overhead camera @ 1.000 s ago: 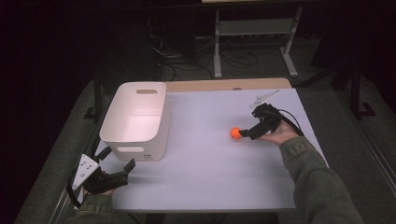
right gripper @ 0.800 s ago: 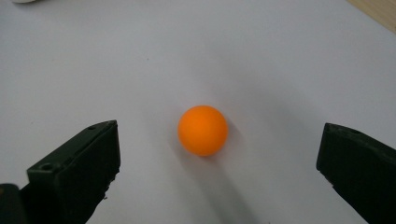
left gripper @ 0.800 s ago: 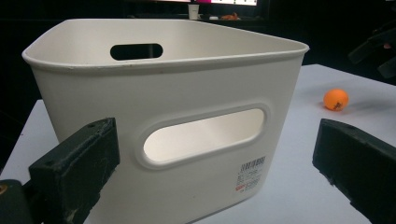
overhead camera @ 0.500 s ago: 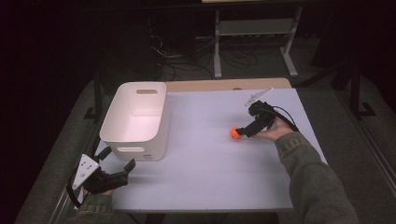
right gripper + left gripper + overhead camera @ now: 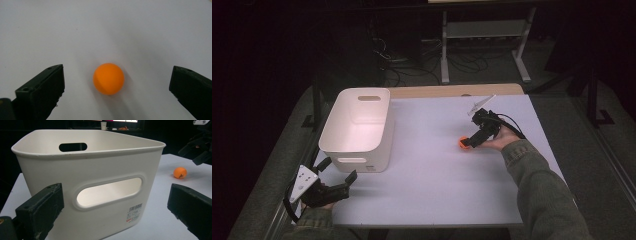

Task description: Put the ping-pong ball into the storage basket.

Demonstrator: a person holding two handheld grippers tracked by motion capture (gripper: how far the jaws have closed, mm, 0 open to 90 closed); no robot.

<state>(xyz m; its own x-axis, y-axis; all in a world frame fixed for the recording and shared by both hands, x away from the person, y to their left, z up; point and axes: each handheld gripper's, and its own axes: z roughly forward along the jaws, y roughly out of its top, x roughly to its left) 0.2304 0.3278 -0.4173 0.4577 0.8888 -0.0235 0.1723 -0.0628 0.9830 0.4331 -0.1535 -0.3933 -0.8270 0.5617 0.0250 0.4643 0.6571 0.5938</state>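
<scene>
Right gripper (image 5: 117,92) jaws spread wide, small orange plastic ball (image 5: 108,78) on white table (image 5: 125,30) between them, untouched. Left gripper (image 5: 334,175) also released, hovering just before white plastic bin (image 5: 87,180), ball far right.

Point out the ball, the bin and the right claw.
ball (image 5: 108,78): right gripper view, middle of its orange surface.
bin (image 5: 382,134): high view, its right outer wall.
right claw (image 5: 117,93): right gripper view, midway between its two open jaw tips.
</scene>
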